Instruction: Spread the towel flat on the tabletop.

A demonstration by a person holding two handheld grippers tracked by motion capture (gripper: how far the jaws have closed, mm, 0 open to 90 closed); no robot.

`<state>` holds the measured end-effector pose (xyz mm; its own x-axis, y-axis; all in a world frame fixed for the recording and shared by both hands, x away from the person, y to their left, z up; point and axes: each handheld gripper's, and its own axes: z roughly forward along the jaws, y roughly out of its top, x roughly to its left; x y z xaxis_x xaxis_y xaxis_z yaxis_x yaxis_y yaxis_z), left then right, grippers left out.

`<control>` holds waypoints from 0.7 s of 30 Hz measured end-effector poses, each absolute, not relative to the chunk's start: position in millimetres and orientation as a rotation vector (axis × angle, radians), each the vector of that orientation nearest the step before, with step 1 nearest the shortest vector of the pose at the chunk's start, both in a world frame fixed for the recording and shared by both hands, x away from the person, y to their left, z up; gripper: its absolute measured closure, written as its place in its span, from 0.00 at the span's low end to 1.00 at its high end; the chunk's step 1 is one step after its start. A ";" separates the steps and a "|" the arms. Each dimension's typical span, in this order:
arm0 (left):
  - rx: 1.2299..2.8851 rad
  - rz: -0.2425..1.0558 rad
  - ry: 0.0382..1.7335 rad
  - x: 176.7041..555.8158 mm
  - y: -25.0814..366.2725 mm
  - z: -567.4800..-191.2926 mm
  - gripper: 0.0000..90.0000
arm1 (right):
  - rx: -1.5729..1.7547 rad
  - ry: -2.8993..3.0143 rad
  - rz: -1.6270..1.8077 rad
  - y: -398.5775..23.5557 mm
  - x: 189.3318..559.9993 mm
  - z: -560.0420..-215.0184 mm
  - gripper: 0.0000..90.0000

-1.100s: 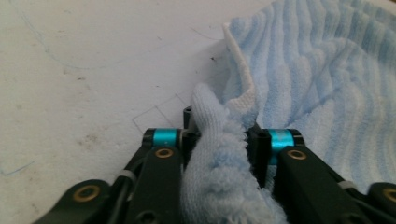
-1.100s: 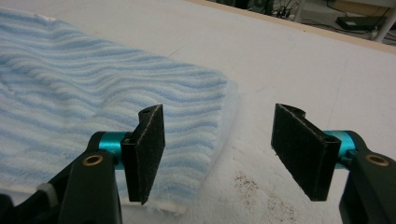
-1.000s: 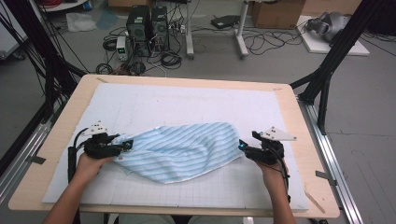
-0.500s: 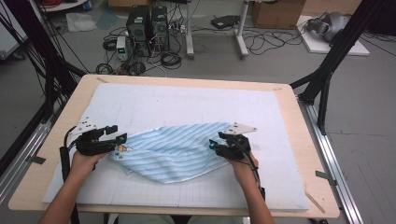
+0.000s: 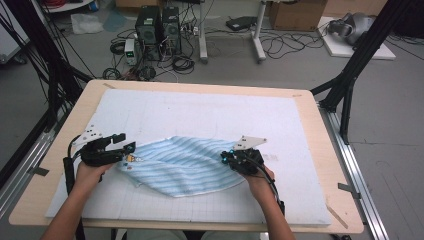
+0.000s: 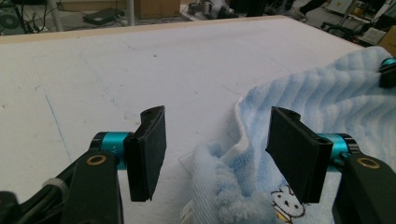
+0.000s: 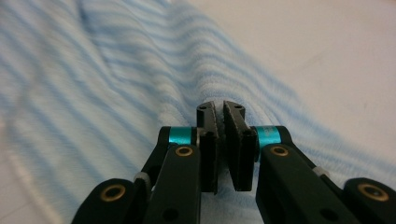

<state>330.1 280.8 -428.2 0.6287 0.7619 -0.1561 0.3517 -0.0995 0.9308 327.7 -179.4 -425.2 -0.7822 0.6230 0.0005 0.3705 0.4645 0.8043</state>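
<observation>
Striped blue towel [image 5: 180,165] lies rumpled at lower centre of the white mat [image 5: 200,115]. Your right gripper [image 5: 231,159] has just closed, pinching the towel's right edge. Your left gripper [image 5: 129,148] has jaws apart, towel corner loose between them.

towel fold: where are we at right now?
Done: the striped towel lies bunched on the white mat, not folded flat. In hand: the right gripper, jaws just closed, pinches the towel's right edge; the left gripper has just opened, the left corner lying loose between its jaws. Left: regrip and fold.
</observation>
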 end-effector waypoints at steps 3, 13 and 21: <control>1.698 0.447 0.917 330.0 280.3 -427.3 0.42 | 0.731 2.380 1.313 -181.6 315.9 -414.5 0.94; 1.688 0.451 0.923 329.7 281.4 -426.9 0.42 | 0.602 2.709 1.235 -171.9 298.9 -435.1 0.92; 1.689 0.452 0.920 329.9 281.0 -427.0 0.42 | 0.688 2.587 1.393 -180.8 303.7 -420.8 0.68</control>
